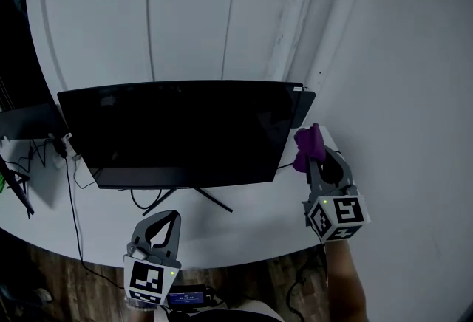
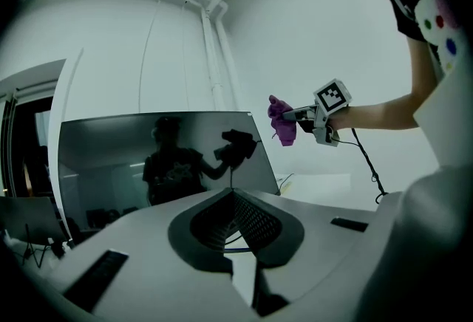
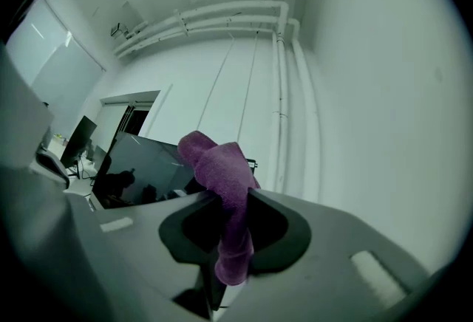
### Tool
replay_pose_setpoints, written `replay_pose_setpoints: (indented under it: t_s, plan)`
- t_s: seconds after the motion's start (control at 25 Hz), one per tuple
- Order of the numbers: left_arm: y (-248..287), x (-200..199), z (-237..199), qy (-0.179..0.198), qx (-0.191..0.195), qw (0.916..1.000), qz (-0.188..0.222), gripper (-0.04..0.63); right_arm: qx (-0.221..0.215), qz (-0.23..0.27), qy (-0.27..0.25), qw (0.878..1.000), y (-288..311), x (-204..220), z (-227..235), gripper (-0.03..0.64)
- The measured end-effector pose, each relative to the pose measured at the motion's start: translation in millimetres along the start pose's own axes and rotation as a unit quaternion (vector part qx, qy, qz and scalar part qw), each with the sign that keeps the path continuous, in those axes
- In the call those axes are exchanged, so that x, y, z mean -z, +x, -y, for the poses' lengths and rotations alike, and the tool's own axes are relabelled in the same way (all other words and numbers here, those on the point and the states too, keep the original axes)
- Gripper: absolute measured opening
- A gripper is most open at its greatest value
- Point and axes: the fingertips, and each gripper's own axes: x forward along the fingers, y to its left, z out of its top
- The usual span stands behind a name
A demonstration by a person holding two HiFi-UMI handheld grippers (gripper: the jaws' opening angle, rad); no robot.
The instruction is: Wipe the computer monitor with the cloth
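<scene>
A dark, switched-off computer monitor [image 1: 181, 132] stands on a white desk [image 1: 244, 221]. My right gripper [image 1: 316, 158] is shut on a purple cloth [image 1: 307, 147], held in the air just off the monitor's right edge, not touching the screen. In the right gripper view the purple cloth [image 3: 225, 199] hangs pinched between the jaws, with the monitor [image 3: 144, 169] to the left. My left gripper [image 1: 164, 228] is low in front of the monitor stand, shut with nothing in it. The left gripper view shows the monitor [image 2: 159, 165], the right gripper [image 2: 292, 116] and the cloth [image 2: 282, 121].
Cables [image 1: 74, 187] trail over the desk left of the monitor. A second dark screen [image 1: 26, 121] stands at far left. White pipes [image 1: 295, 10] run up the wall behind. The monitor's stand legs [image 1: 194, 196] splay on the desk. Wooden floor [image 1: 59, 283] shows below the desk edge.
</scene>
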Motion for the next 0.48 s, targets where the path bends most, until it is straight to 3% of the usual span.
replay_pose_setpoints:
  t_s: [0.28, 0.48]
  plan:
    - [-0.2, 10.3, -11.5, 0.009, -0.002, 0.9998, -0.016, 0.008, 0.051, 0.022, -0.024, 0.998, 50.7, -21.8, 28.5, 0.078]
    - [4.6, 3.4, -14.2, -0.003, -0.008, 0.9999, -0.012, 0.007, 0.051, 0.029, -0.020, 0.998, 82.7, -31.4, 46.9, 0.078]
